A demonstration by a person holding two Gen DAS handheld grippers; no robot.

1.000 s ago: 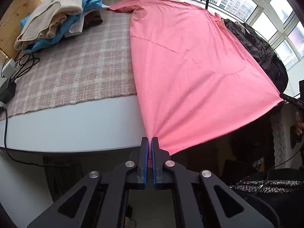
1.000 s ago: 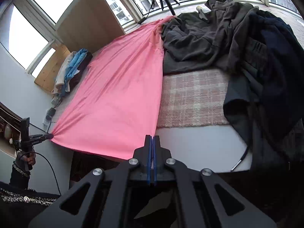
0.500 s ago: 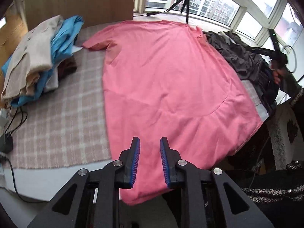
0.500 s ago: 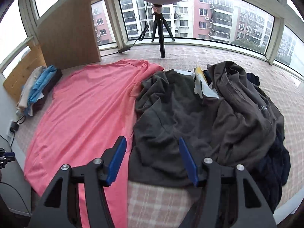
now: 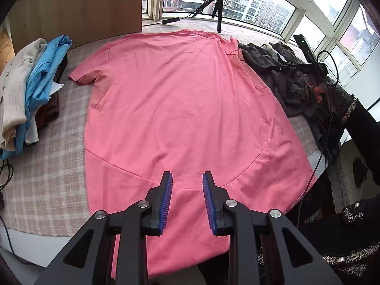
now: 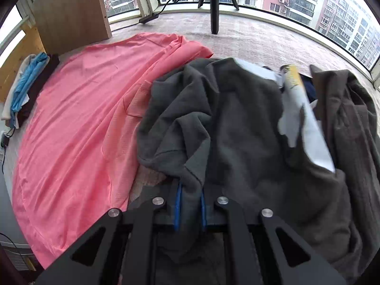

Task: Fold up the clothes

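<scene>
A second ago both my tongs pinched the pink shirt [image 5: 180,109] at its bottom edge; now my left tongs [image 5: 186,182] hang wide open with nothing over the shirt, lying flat on the checked cloth [image 5: 47,166] of the table. My right tongs [image 6: 190,201] have a fold of the dark grey clothes [image 6: 213,123] between their half-open fingers. Big windows [image 6: 285,0] curve behind, with folded clothes [image 5: 28,83] stacked at left.
</scene>
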